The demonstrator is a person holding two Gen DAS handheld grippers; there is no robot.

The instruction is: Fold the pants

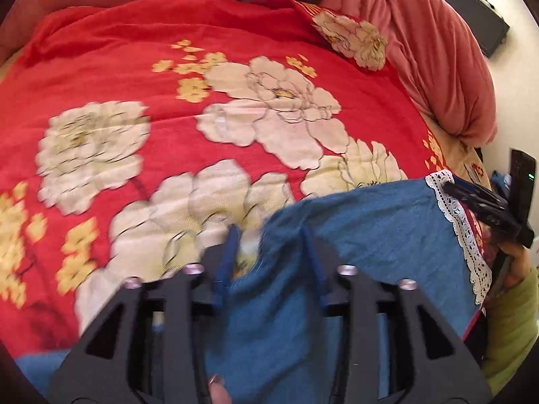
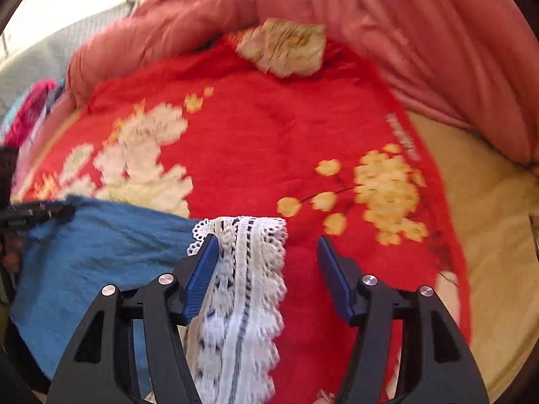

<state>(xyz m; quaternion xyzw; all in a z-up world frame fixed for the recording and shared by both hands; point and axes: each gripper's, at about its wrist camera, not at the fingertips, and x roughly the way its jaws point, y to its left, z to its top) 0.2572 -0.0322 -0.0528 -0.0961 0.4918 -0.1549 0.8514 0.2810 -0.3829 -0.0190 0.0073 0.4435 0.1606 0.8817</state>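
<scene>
While both our left gripper point(image 1: 269, 262) and right gripper point(image 2: 266, 279) stand spread, clamping nothing, over the blue lace-hemmed pants point(image 1: 353, 235) on the floral bed cover point(image 1: 168, 77), we risk pinching one layer, skewing the fold.

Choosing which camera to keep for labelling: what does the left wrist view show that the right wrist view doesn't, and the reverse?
Left only: a black box on the pale floor, and a green sleeve.

Right only: a grey quilted cover and a magenta cloth.

Both: the blue denim pants with white lace trim, the red floral bedsheet, and a pink duvet.
</scene>
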